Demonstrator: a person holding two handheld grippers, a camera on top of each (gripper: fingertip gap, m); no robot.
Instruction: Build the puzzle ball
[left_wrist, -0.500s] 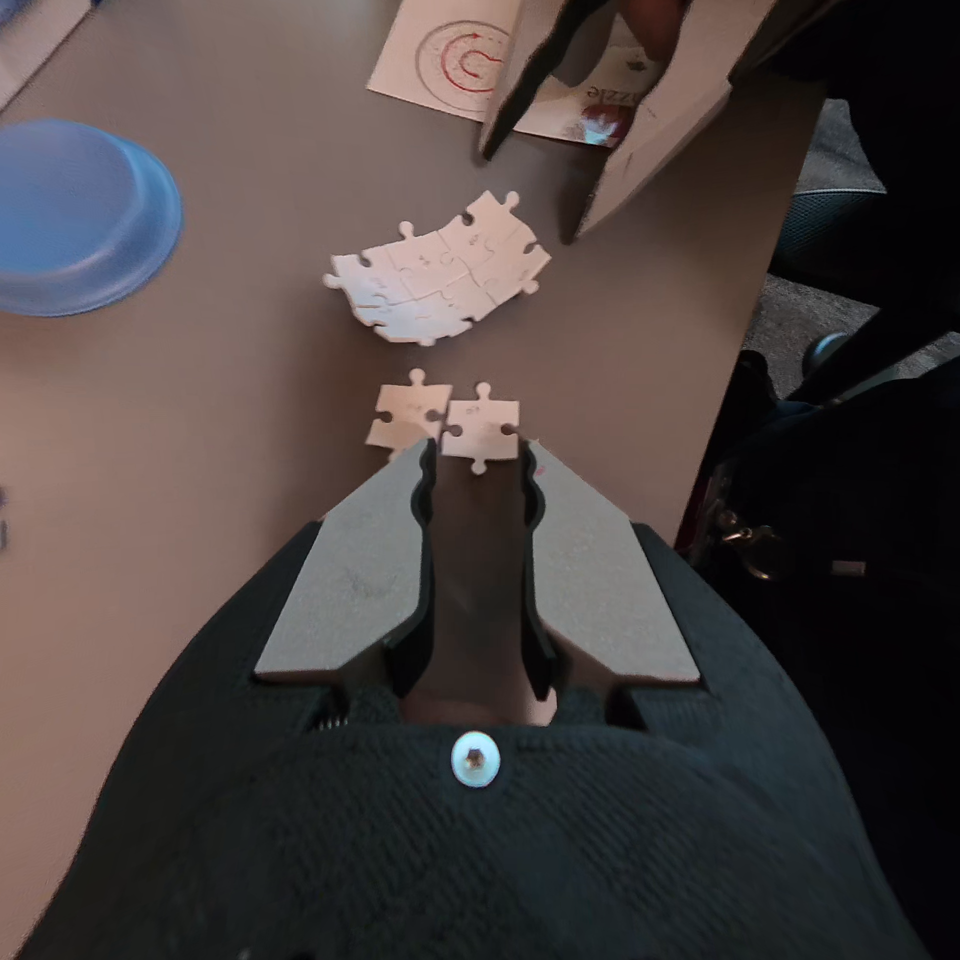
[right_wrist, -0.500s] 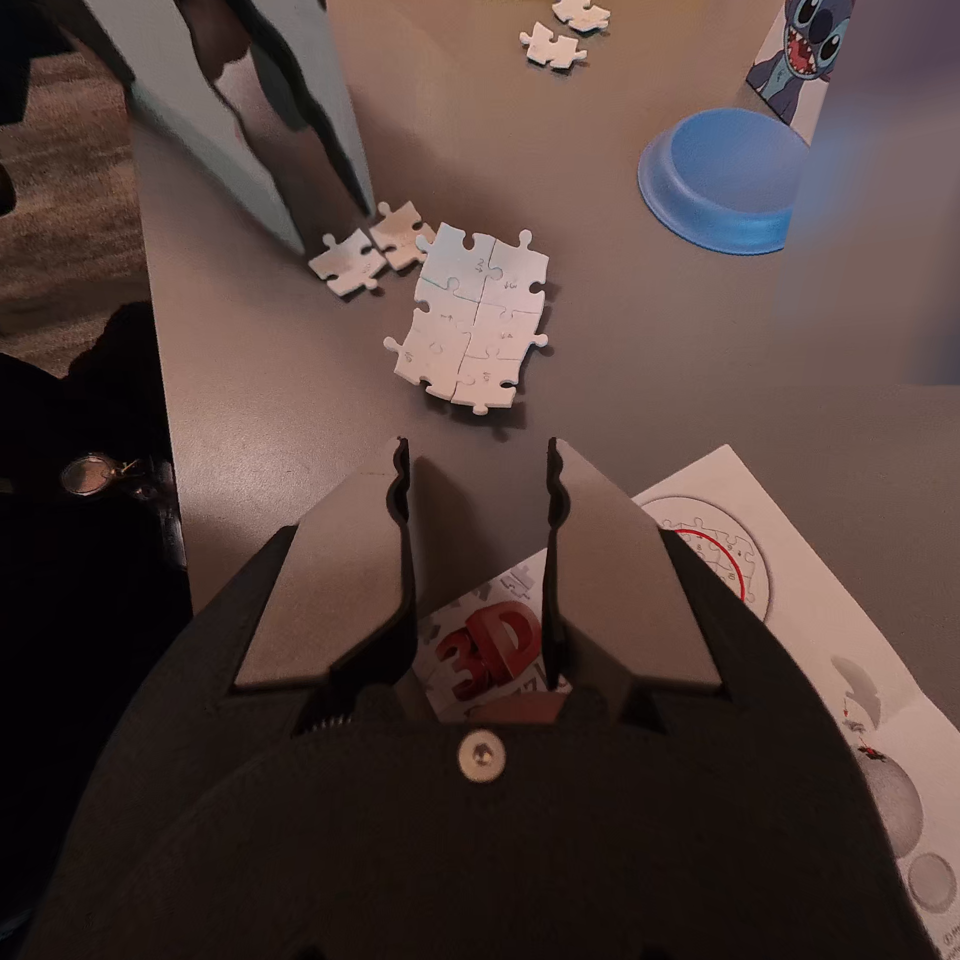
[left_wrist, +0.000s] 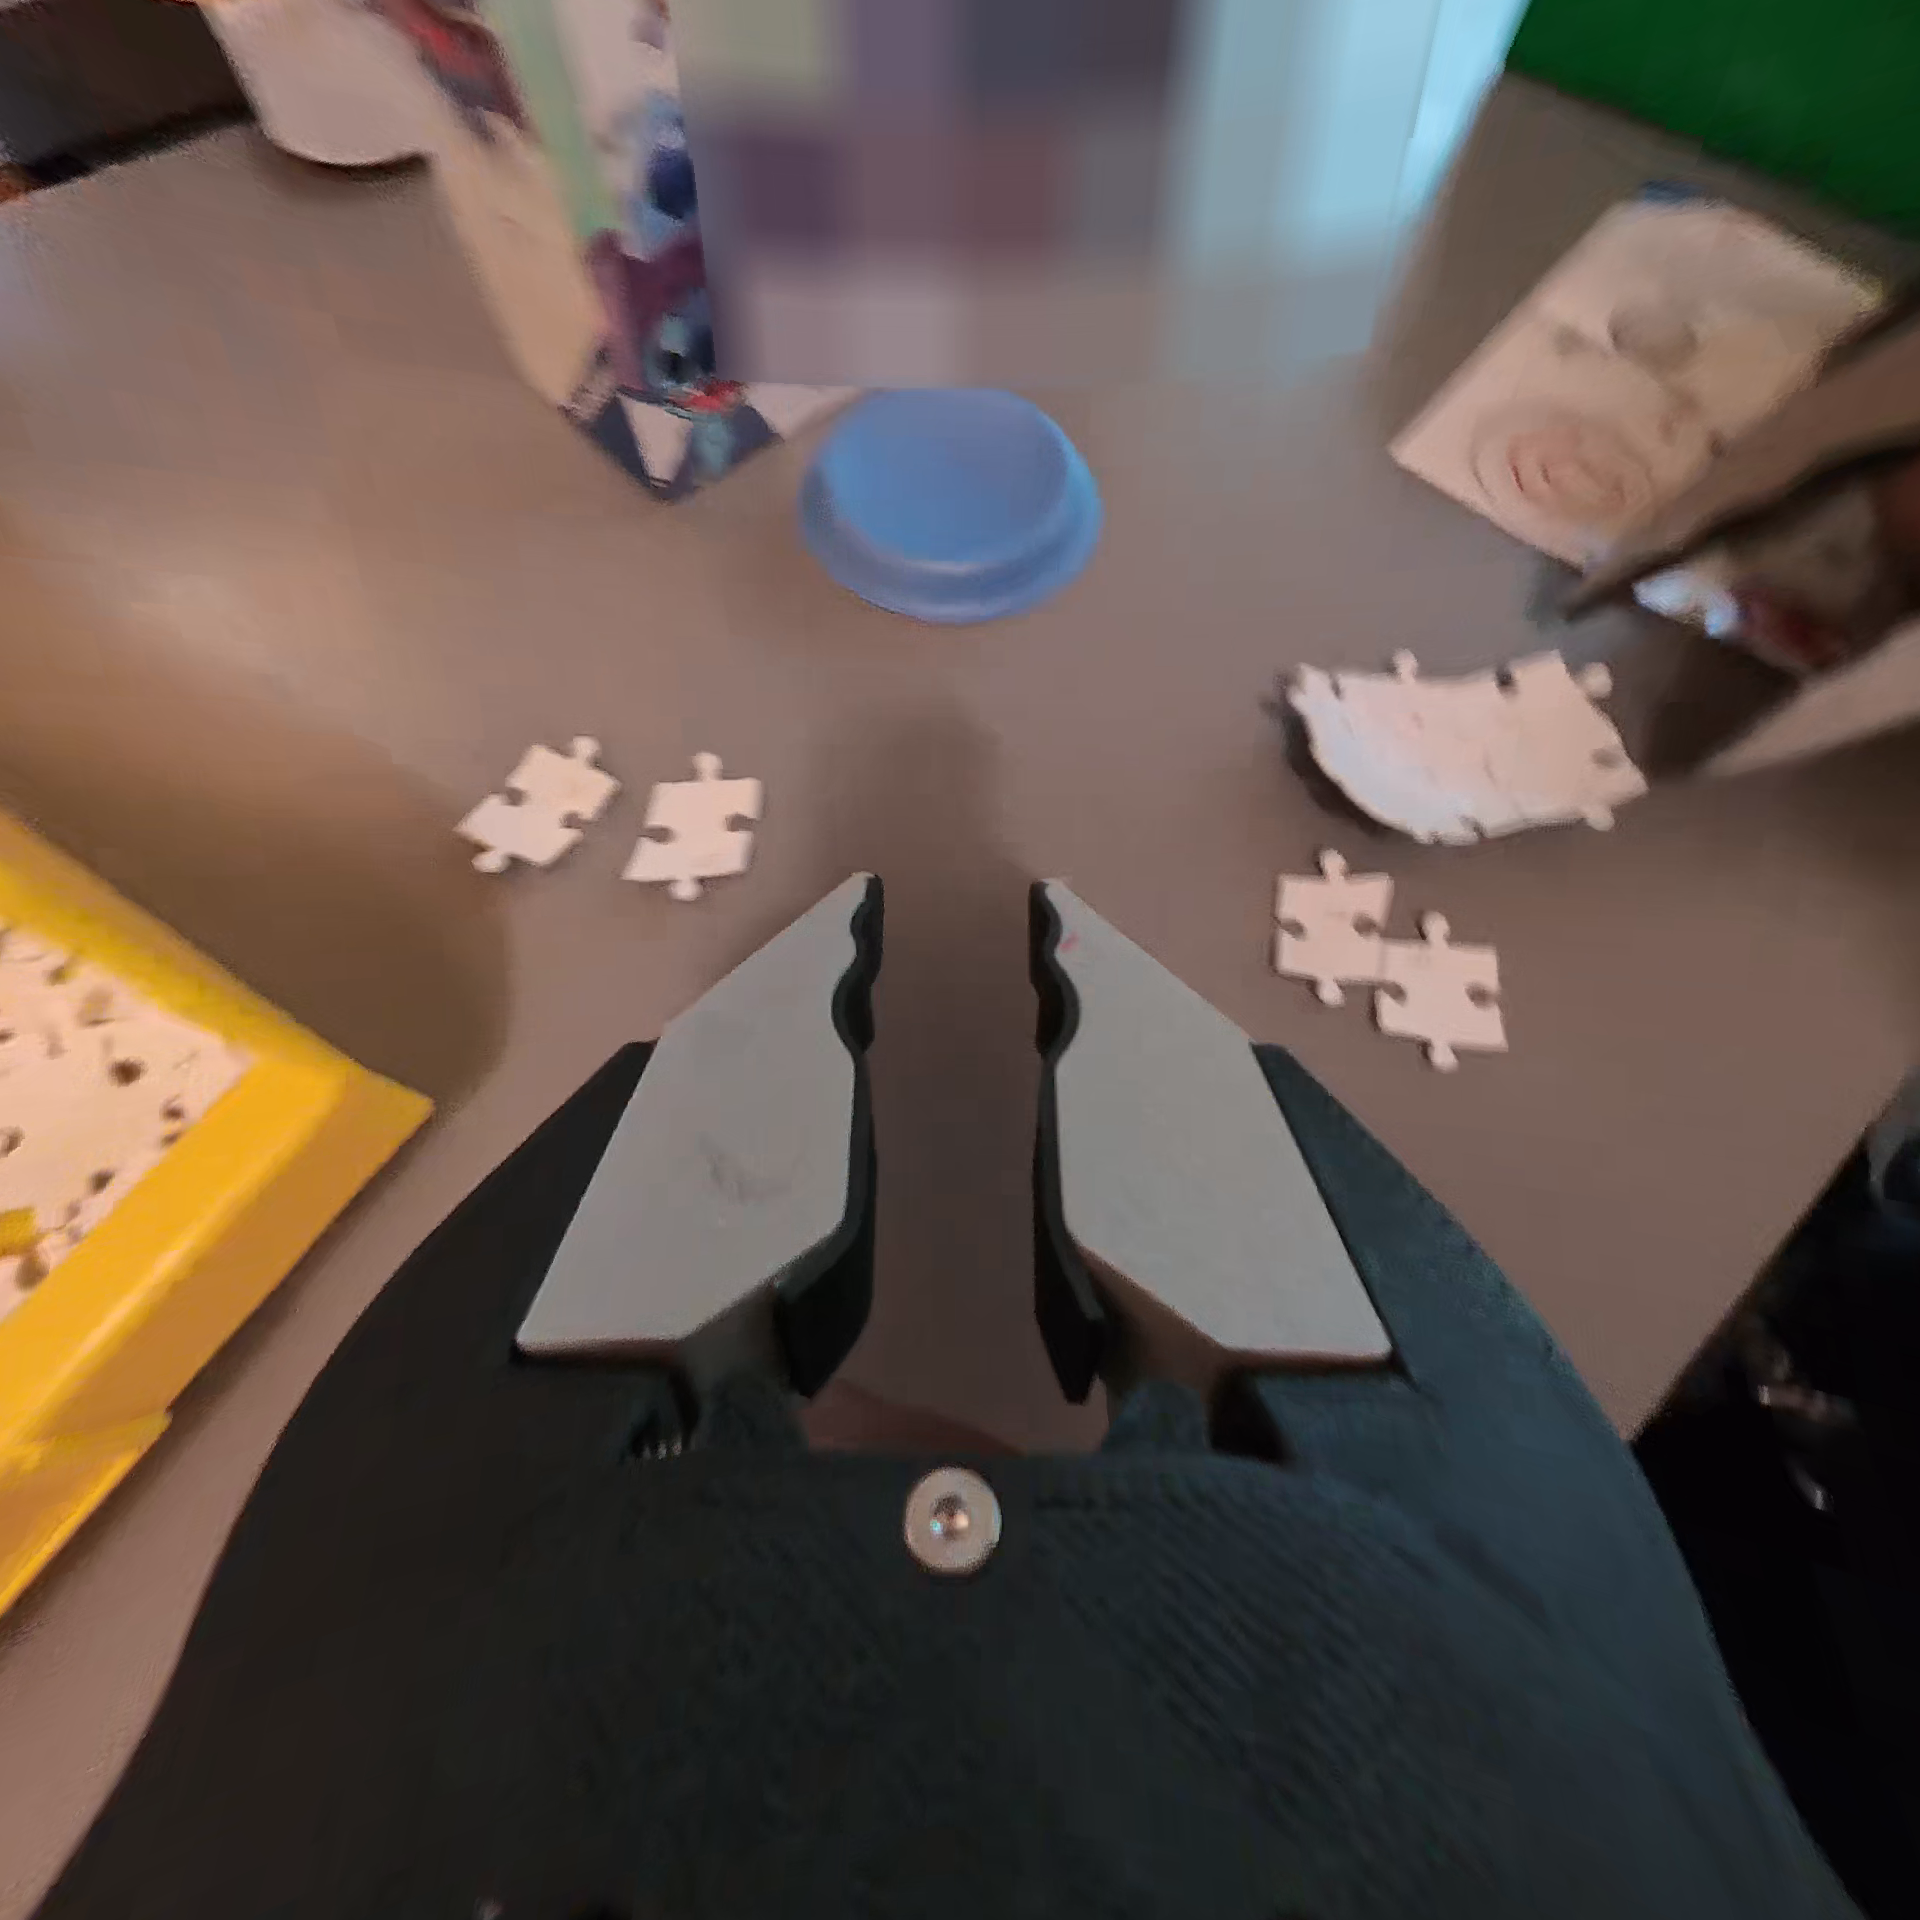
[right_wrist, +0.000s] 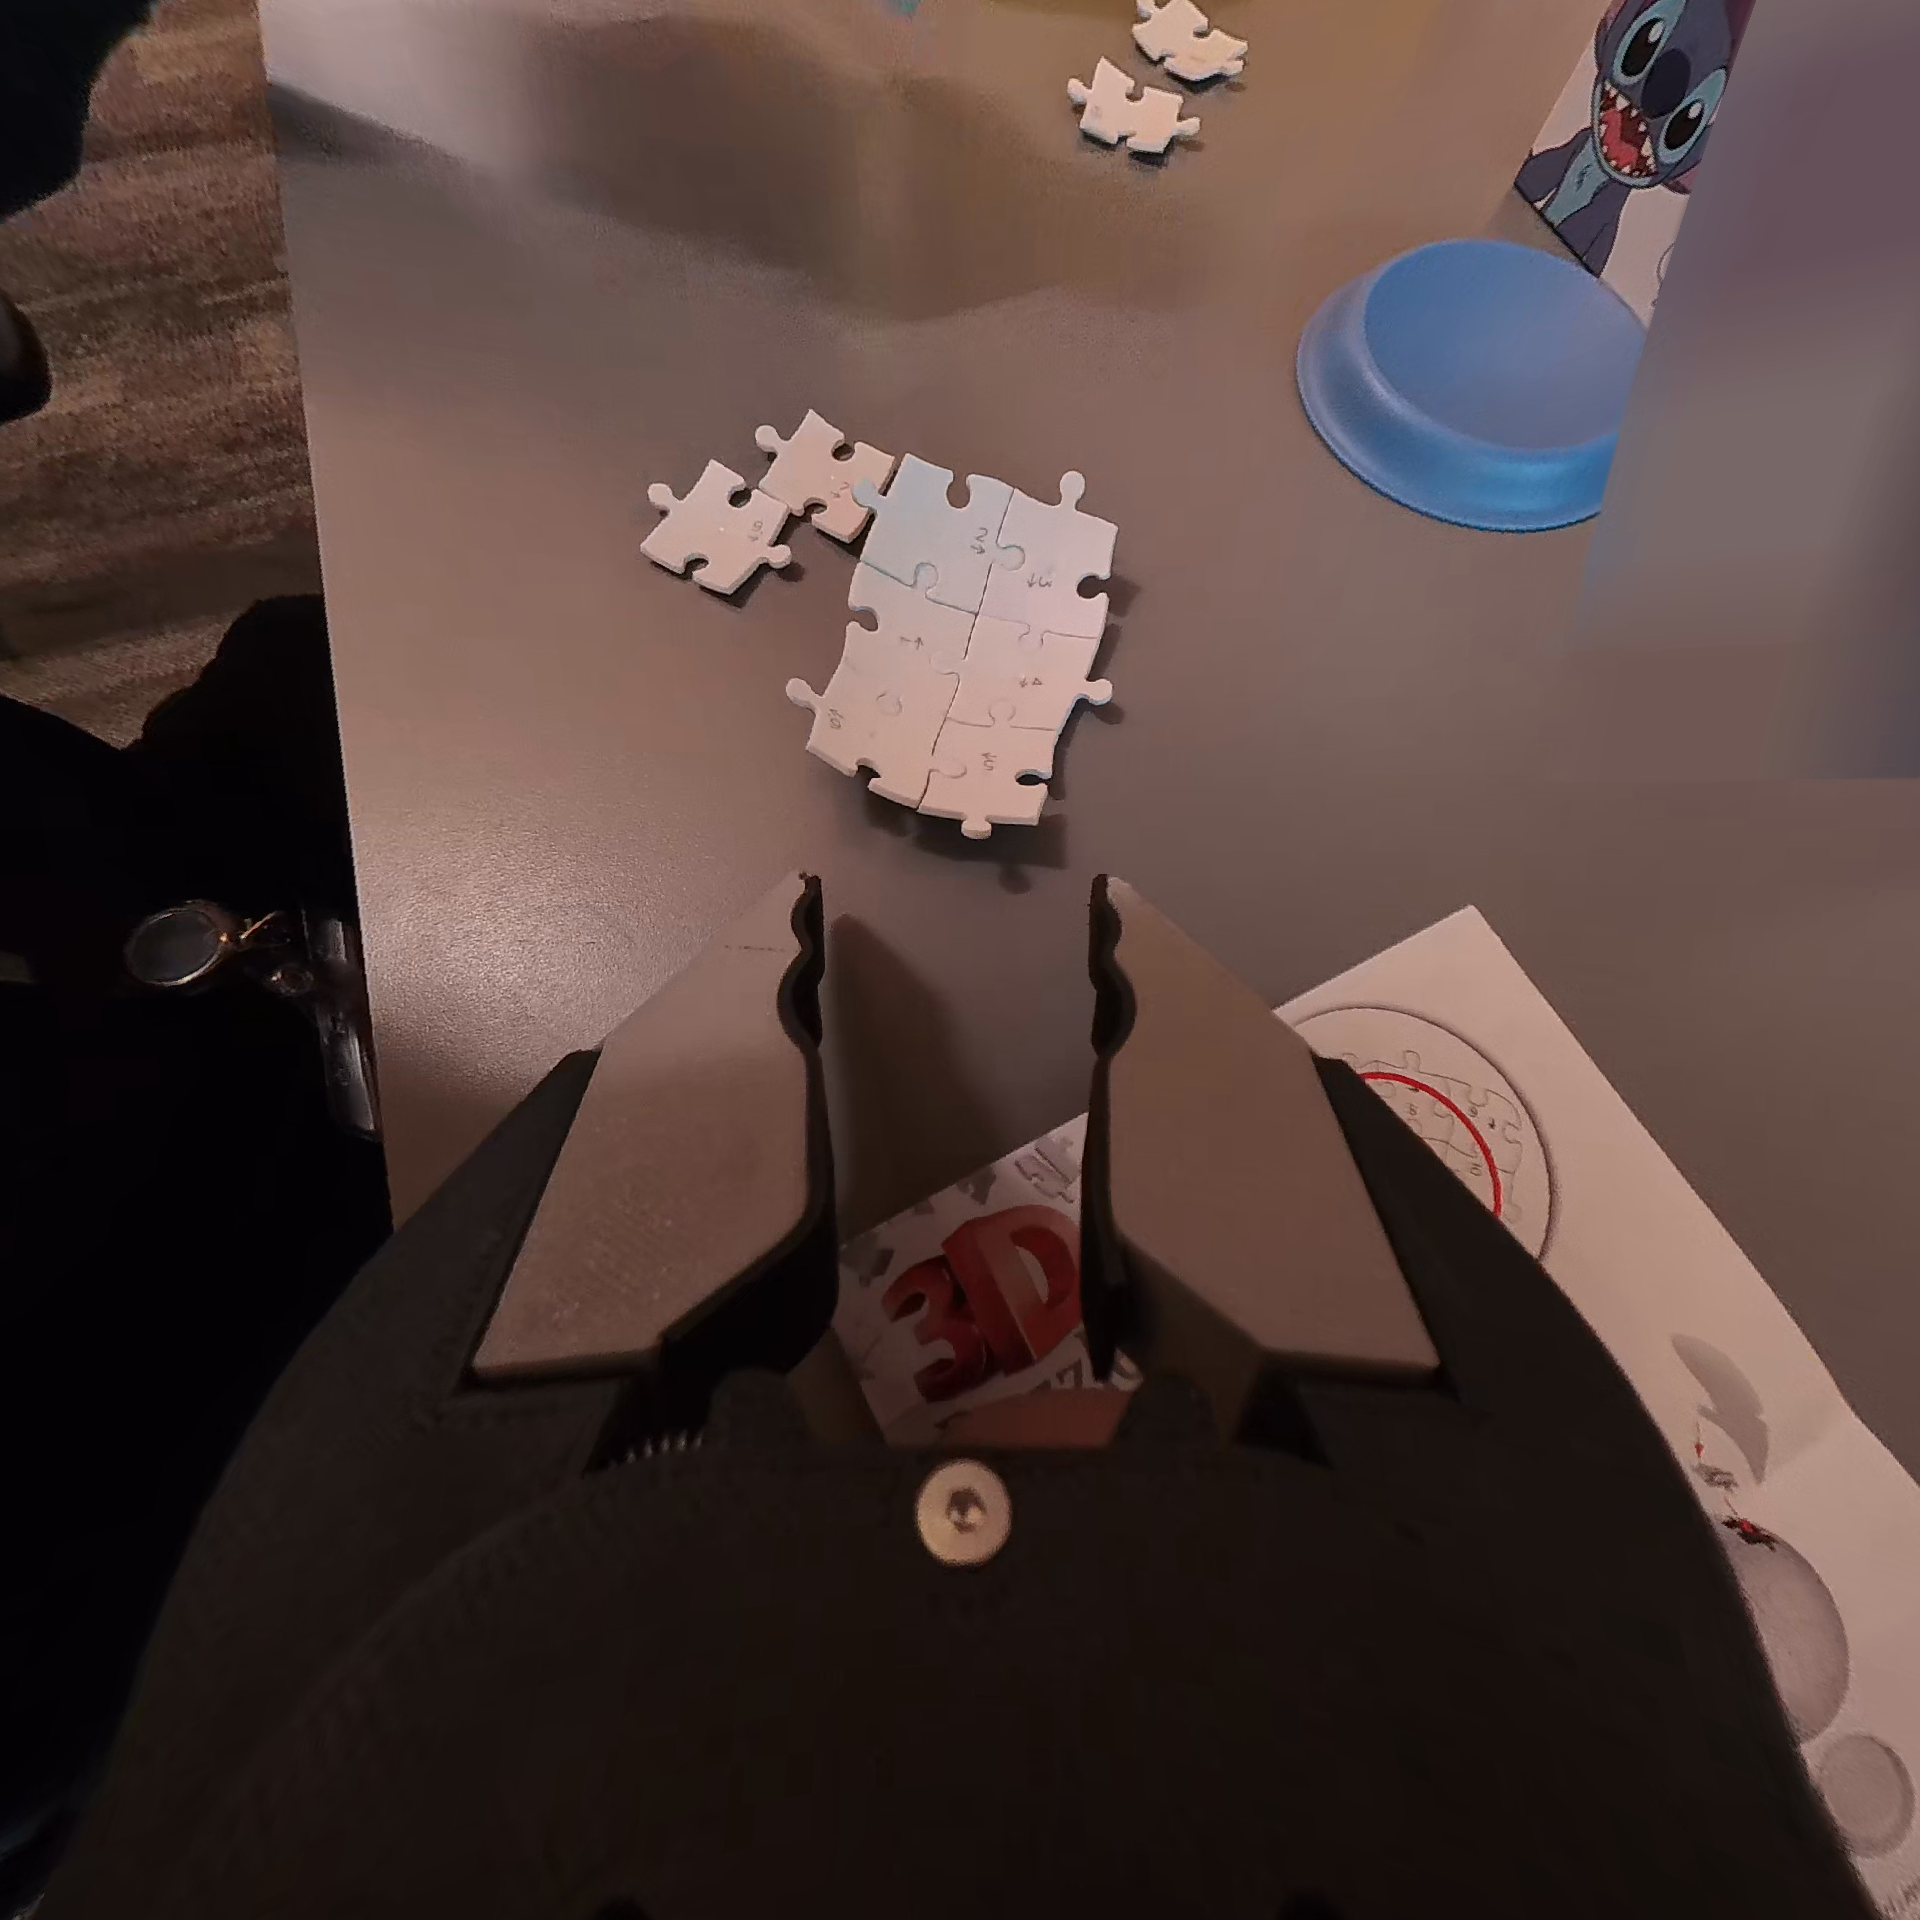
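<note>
Grey desk (left_wrist: 312, 582); left claw (left_wrist: 956, 904), gaping and empty, has swung left off the joined pair (left_wrist: 1387, 971) toward two loose pieces (left_wrist: 623, 810); right claw (right_wrist: 956, 894) wide, empty, near the assembled curved section (right_wrist: 971, 644); fetching resumes.

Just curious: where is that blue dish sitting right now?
The blue dish sits upside down on the table, centre-top in the left wrist view, beside the cartoon box.

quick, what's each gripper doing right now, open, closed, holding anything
Left gripper: open, holding nothing, above the table.
Right gripper: open, holding nothing, short of the joined puzzle section.
</note>
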